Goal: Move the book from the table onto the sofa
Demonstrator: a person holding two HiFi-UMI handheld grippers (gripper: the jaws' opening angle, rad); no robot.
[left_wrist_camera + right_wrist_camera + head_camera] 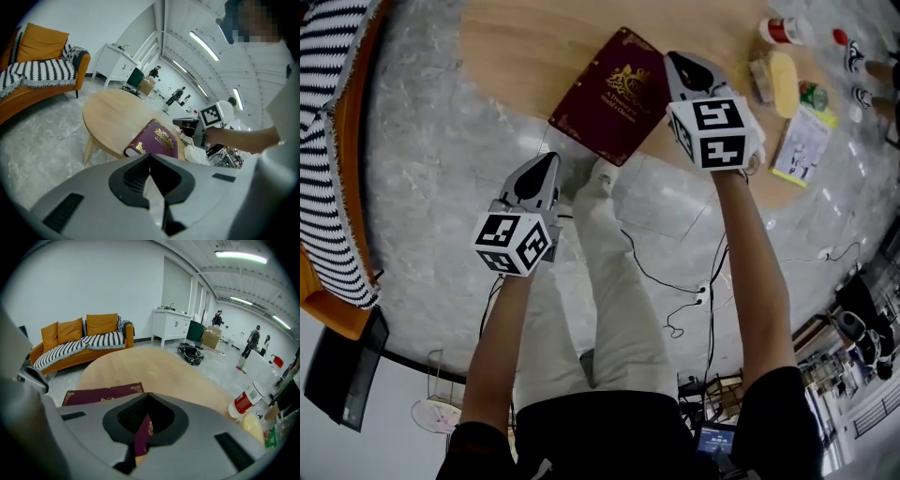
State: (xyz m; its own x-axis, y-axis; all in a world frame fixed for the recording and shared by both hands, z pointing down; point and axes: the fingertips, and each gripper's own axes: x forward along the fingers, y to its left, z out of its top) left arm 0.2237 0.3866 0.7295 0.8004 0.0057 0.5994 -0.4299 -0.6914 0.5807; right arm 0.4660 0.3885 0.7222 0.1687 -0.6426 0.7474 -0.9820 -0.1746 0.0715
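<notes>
Left gripper point(549, 159) and right gripper point(677, 60) hung clenched, empty; probably needed opening before pinching the overhanging edge of the book point(614, 94), upper centre.

No wording can be read: the gold lettering and crest on the maroon hardcover book point(614, 94) are too small to make out.

Both grippers closed, arms held out forward.
The grey left gripper point(542, 164) with its black-and-white marker cube sits nearer the body. The matching right gripper point(680, 64) reaches further ahead. Bare left forearm point(492, 347) and right forearm point(755, 272) extend, jaws together, tilted downward.
</notes>
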